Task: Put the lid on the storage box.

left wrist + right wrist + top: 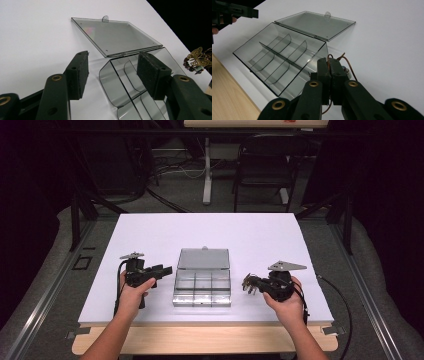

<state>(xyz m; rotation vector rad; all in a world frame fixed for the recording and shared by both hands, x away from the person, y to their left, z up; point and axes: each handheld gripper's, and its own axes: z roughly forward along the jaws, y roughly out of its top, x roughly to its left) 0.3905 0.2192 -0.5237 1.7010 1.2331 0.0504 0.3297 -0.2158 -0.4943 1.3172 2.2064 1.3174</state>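
Note:
A clear plastic organiser box (202,289) with several compartments lies open at the table's middle, its lid (204,258) laid flat behind it. My left gripper (162,271) hovers just left of the box, open, nothing between its pads (79,70); the box's left wall (112,82) and lid (117,35) lie ahead of it. My right gripper (250,284) sits right of the box, shut on a piece of jewellery (247,285) with a brown cord (349,64) and beads. A gold butterfly charm (198,59) hangs from it. The box (279,57) lies left of my right gripper (329,62).
The white tabletop (150,235) ends at a wooden front strip (200,340). A dark chair (265,165) and a white table leg (207,170) stand on the floor beyond the far edge. My left gripper (234,11) juts in at the right gripper view's top left.

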